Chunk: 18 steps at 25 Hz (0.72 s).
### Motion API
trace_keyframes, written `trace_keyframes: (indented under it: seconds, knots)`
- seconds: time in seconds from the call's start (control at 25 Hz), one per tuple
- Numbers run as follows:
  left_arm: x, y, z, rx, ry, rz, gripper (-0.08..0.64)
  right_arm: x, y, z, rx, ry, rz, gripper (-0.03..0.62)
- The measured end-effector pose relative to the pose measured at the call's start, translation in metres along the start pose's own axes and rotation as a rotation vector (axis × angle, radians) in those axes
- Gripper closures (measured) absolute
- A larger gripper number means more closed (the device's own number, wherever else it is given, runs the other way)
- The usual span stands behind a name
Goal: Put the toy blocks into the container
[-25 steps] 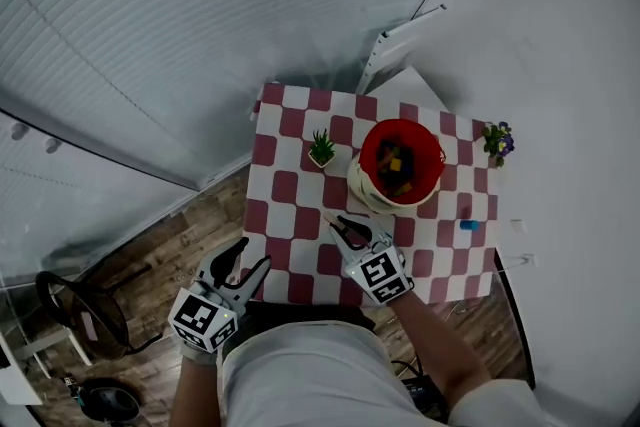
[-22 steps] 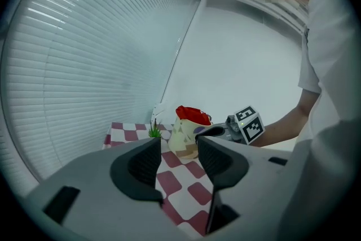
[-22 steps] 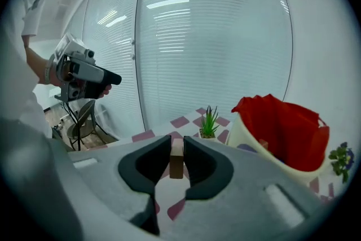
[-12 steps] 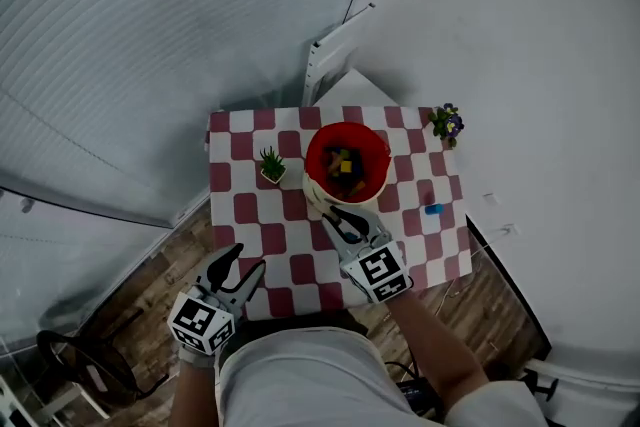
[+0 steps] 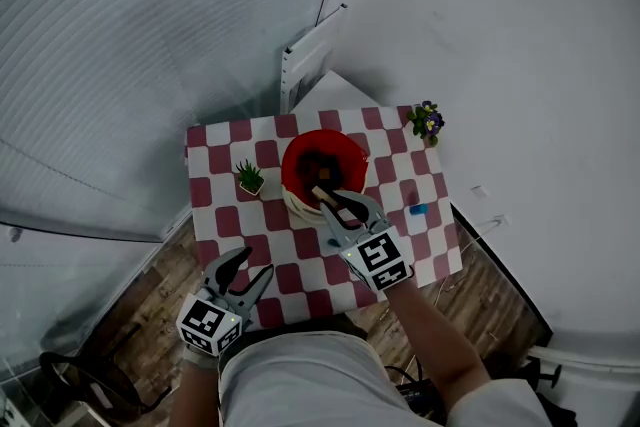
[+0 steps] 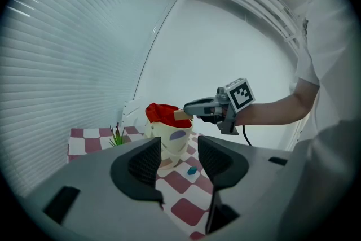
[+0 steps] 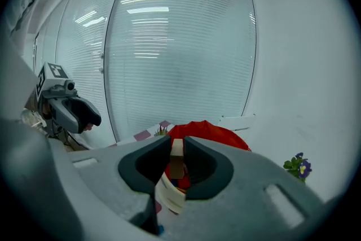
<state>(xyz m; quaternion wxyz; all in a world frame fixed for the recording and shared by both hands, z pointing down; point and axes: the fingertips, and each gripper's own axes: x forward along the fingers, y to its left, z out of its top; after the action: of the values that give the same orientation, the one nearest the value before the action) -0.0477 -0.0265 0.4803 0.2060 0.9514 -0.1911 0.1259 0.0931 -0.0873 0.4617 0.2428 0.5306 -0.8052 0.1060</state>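
Head view: right tongs [image 5: 336,200] grip a tan block [image 5: 322,194] above the part-filled red-lined bucket [image 5: 293,153]; a blue block [image 5: 418,210] lies unpicked; left tongs [image 5: 256,262] spread, empty.

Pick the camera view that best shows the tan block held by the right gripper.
The right gripper view: the tan block sits centred and close, pinched by the right gripper, with the red container behind. The left gripper view shows it small and side-on; the head view shows only a sliver.
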Motion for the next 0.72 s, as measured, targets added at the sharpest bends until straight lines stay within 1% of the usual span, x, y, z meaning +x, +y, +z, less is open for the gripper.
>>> trace_keyframes:
  seconds: [0.28, 0.4, 0.72]
  knots:
    - [0.016, 0.002, -0.008, 0.005, 0.033, 0.010, 0.376, 0.020, -0.018, -0.021, 0.011, 0.090, 0.019, 0.517]
    - [0.020, 0.004, -0.009, -0.007, 0.035, 0.020, 0.376, 0.027, -0.023, -0.030, 0.011, 0.124, 0.030, 0.517]
    - [0.023, 0.009, -0.013, -0.027, 0.040, 0.056, 0.377, 0.039, -0.025, -0.039, -0.002, 0.172, 0.064, 0.517]
